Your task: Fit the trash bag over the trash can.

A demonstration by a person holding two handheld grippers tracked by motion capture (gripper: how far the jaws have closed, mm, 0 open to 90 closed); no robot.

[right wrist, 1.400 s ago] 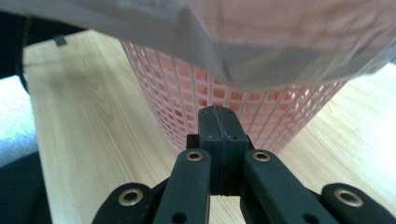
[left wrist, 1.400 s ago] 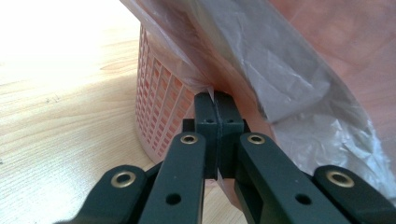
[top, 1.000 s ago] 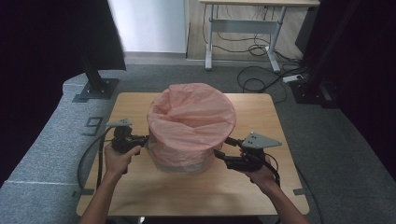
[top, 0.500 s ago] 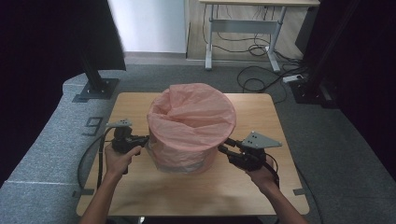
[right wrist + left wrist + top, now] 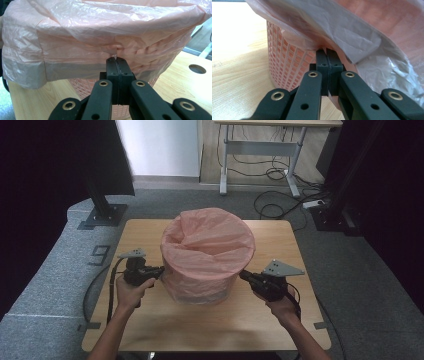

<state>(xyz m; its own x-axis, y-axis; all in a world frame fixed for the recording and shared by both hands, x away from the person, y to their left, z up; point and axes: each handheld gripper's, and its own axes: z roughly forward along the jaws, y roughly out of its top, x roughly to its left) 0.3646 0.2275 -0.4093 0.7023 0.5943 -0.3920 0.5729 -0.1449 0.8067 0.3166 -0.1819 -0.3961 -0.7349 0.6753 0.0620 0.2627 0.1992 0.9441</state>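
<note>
A pink lattice basket (image 5: 284, 67) stands in the middle of the wooden table (image 5: 150, 320), lined with a thin pink plastic bag (image 5: 207, 240) folded down over its rim. My left gripper (image 5: 161, 270) is at the basket's left side, shut on a pinch of the bag's overhanging film (image 5: 327, 51). My right gripper (image 5: 242, 276) is at the basket's right side. Its jaws have just been closing and now pinch the bag's film, a small tuft of which pokes out at the tips (image 5: 115, 57). The basket's lattice (image 5: 85, 87) shows below the film's hem.
A round hole (image 5: 197, 68) is cut in the tabletop near the right gripper. Grey matting with a number marker (image 5: 100, 254) surrounds the table. Black stand bases (image 5: 102, 215), floor cables (image 5: 280, 200) and a desk frame (image 5: 260, 150) lie beyond the far edge.
The right gripper's jaws have closed on the bag's film at the basket's right side, after shifting slightly toward it. The left gripper and the basket have stayed put.
</note>
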